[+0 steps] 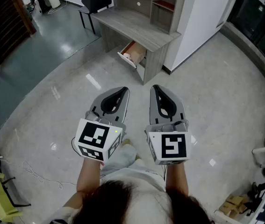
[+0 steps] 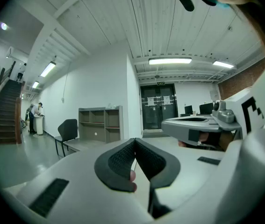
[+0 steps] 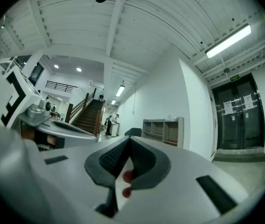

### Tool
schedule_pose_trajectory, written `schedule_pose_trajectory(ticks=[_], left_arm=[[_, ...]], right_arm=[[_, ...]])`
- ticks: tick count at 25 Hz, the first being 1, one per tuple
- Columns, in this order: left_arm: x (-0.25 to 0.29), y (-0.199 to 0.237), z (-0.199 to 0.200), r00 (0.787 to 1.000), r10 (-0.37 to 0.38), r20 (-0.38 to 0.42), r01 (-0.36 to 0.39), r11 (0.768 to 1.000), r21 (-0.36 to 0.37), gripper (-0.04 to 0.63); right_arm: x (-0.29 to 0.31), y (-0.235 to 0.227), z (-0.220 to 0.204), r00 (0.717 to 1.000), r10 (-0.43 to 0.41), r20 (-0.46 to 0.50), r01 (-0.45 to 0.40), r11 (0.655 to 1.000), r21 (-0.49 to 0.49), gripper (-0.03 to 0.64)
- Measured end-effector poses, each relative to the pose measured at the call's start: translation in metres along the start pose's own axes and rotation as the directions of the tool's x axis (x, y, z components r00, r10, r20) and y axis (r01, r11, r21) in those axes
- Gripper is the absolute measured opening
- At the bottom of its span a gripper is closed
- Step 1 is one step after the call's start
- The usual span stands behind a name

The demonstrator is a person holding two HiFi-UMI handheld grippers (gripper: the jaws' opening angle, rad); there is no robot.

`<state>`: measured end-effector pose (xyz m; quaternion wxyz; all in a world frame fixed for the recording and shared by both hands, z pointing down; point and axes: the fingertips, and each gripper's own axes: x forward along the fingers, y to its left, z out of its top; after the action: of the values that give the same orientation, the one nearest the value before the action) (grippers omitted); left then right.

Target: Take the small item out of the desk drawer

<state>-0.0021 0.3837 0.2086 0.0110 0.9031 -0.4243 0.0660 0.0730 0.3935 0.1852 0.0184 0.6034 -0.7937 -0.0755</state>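
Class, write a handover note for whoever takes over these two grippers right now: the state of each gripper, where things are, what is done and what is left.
Left gripper: shut, empty.
Right gripper: shut, empty, beside the left one over bare floor.
Desk: some way ahead. Its drawer stands open, with a pale item inside.
Done: nothing taken out yet.
Left: walk up, open a gripper, lift the item out.
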Motion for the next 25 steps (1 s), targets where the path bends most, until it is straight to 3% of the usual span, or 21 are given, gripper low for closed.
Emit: schedule_pose_trajectory(ticks=[11, 25], left_arm=[[0.054, 0.067, -0.004, 1.000, 0.001, -0.012, -0.001, 1.000, 0.006, 0.017], [0.106, 0.142, -0.007, 0.999, -0.047, -0.016, 0.046, 0.999, -0.028, 0.017]], right_arm=[[0.075, 0.003, -0.012, 1.000, 0.015, 0.002, -0.015, 1.000, 0.004, 0.028], [0.166, 0.006, -0.020, 1.000, -0.014, -0.024, 0.012, 0.998, -0.062, 0.028]])
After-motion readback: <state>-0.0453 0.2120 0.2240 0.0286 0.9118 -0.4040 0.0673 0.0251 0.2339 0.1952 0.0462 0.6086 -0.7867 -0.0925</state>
